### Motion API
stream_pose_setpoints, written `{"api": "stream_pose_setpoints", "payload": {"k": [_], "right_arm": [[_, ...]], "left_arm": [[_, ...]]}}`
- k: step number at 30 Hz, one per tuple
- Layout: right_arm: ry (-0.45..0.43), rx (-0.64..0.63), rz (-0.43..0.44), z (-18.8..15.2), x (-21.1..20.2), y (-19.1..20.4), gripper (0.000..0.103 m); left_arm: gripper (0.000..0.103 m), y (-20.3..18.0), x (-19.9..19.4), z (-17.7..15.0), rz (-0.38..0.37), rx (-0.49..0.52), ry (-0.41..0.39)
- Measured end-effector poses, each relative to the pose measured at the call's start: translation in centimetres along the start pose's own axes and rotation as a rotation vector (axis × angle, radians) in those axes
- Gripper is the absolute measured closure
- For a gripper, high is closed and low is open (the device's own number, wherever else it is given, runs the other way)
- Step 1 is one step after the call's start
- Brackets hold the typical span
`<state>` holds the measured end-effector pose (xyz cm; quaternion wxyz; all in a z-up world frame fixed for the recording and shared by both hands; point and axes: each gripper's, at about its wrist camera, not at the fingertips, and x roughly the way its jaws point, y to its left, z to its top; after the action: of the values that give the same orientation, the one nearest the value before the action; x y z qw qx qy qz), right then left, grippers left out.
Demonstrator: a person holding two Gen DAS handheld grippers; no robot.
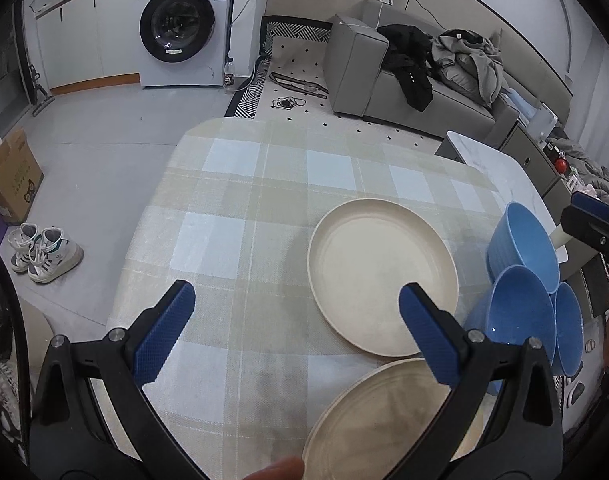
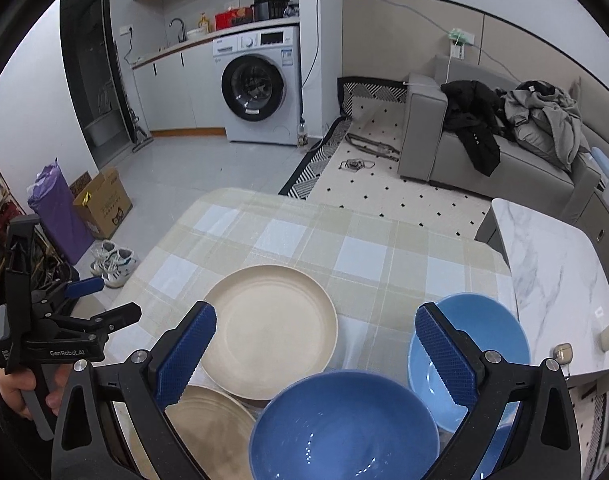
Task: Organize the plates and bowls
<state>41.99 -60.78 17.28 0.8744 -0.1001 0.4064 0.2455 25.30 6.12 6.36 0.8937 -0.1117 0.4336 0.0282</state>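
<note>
Item 1, left claw (image 1: 296, 336): I have it spread wide over the checked cloth of the table (image 1: 240, 208), holding nothing. Its right finger (image 1: 428, 340) overlaps the near rim of the far cream plate (image 1: 380, 276) in my left wrist view; I cannot tell whether it touches.

Item 2, right claw (image 2: 316, 352): also spread wide and holding nothing, hanging above the crockery.

Item 3, far cream plate: flat on the cloth, ahead of the left claw and slightly to its right. From the right wrist it lies ahead and left of centre, partly behind that claw's left finger (image 2: 184, 356).

Item 4, near cream plate (image 1: 376, 420): flat on the cloth, just beneath and behind the left claw's right finger, its far rim just beside the far plate. The two may overlap slightly; the fisheye edge makes that hard to judge.

Item 5, dark blue bowl (image 2: 344, 428): upright, directly below the gap of the right claw, just beside both plates.

Item 6, light blue bowl (image 2: 476, 336): upright, to the right of the dark one and touching it, partly under the right claw's right finger (image 2: 444, 360).

Item 7, third blue bowl (image 1: 568, 328): seen only from the left wrist, at the far right beside the other two.

Item 8, surroundings: washing machine (image 2: 260, 88), grey sofa (image 2: 500, 152) with clothes, white sneakers (image 1: 44, 252) on the floor, cardboard box (image 2: 102, 200).
</note>
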Motion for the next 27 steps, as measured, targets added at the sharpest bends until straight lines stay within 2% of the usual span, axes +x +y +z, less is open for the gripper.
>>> {"api": "stream_pose_setpoints", "payload": {"k": [17,23,27], "right_arm": [[0.213,-0.031,0.007,-0.5,9.9,-1.3,0.002],[0.266,-0.06,-0.002,-0.8,12.6,-1.1,0.005],[0.307,-0.072,-0.006,-1.1,14.0,-0.9,0.011]], "left_arm": [[0.001,-0.1,6.8,0.9,0.005,-0.01,0.091],[0.001,0.2,9.3,1.0,0.015,-0.016,0.122],[0.001,0.1,10.5,1.0,0.019,-0.017,0.137]]}}
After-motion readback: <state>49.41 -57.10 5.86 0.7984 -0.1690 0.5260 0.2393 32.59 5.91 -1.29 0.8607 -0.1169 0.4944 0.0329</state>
